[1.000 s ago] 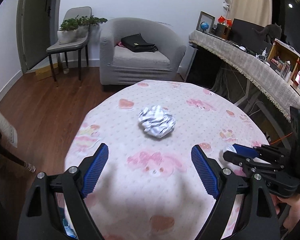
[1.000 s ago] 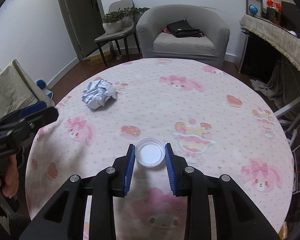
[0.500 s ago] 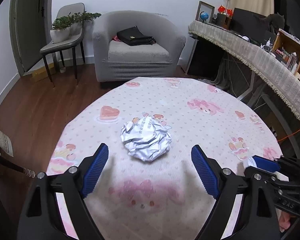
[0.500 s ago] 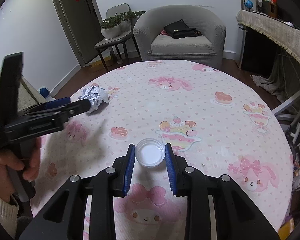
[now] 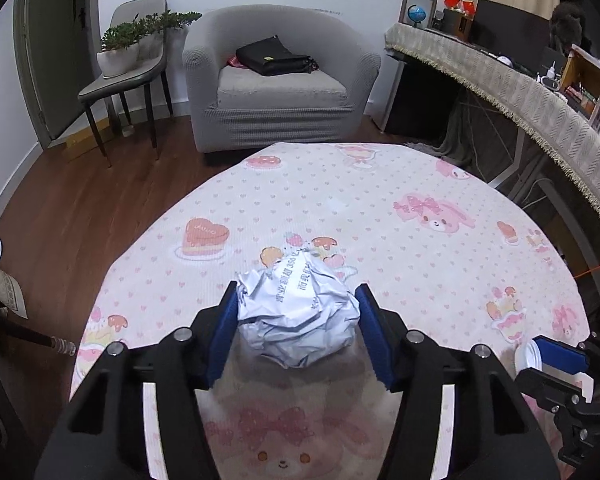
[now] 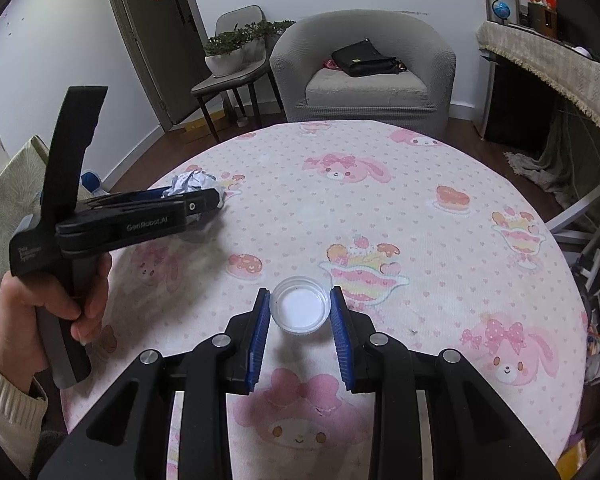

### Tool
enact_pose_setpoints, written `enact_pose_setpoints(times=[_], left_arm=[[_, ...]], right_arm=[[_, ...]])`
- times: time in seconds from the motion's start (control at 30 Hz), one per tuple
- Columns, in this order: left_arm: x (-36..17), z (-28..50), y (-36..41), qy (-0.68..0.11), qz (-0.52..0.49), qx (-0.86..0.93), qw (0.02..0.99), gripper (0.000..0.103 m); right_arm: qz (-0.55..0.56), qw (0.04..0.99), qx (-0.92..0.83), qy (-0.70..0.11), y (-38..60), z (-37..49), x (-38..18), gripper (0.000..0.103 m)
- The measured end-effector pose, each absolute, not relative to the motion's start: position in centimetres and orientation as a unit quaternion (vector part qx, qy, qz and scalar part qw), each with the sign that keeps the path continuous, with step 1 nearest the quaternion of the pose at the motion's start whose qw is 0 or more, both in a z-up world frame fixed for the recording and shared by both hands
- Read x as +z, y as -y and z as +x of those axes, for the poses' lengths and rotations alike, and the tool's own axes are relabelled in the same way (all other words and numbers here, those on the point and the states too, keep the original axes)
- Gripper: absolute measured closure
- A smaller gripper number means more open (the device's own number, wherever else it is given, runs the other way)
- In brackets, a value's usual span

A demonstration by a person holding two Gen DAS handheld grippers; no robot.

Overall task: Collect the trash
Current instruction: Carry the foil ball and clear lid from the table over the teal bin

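A crumpled ball of silvery-white paper (image 5: 298, 312) lies on the round table with the pink cartoon cloth (image 5: 400, 240). My left gripper (image 5: 296, 332) has its blue pads pressed against both sides of the ball. In the right wrist view the ball (image 6: 194, 184) shows at the table's left, partly hidden behind the left gripper (image 6: 204, 204). My right gripper (image 6: 300, 320) is shut on a small white plastic cap (image 6: 300, 309), held just above the cloth. The cap also shows in the left wrist view (image 5: 529, 358) at the far right.
A grey armchair (image 5: 276, 80) with a black bag stands beyond the table. A chair with potted plants (image 5: 128, 68) is to its left. A long cloth-covered desk (image 5: 520, 92) runs along the right. Wooden floor lies to the left.
My left gripper moved forward to the paper ball and closed from wide open onto its sides. The right gripper kept its hold on the cap.
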State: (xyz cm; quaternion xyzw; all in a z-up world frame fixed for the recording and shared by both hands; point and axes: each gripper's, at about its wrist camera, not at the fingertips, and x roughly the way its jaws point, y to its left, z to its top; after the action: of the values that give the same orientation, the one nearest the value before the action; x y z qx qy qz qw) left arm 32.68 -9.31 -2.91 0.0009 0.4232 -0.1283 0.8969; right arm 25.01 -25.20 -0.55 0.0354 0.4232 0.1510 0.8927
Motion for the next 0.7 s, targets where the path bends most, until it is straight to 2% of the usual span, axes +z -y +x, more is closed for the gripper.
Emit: enact_pose_setpoints(times=[0.7], left_arm=[[0.8, 21.6, 3.8, -0.391, -0.002, -0.096, 0.916, 0.043]], right_arm=[[-0.014, 0.887, 0.19, -0.42, 18.9, 23.9, 0.6, 0.073]])
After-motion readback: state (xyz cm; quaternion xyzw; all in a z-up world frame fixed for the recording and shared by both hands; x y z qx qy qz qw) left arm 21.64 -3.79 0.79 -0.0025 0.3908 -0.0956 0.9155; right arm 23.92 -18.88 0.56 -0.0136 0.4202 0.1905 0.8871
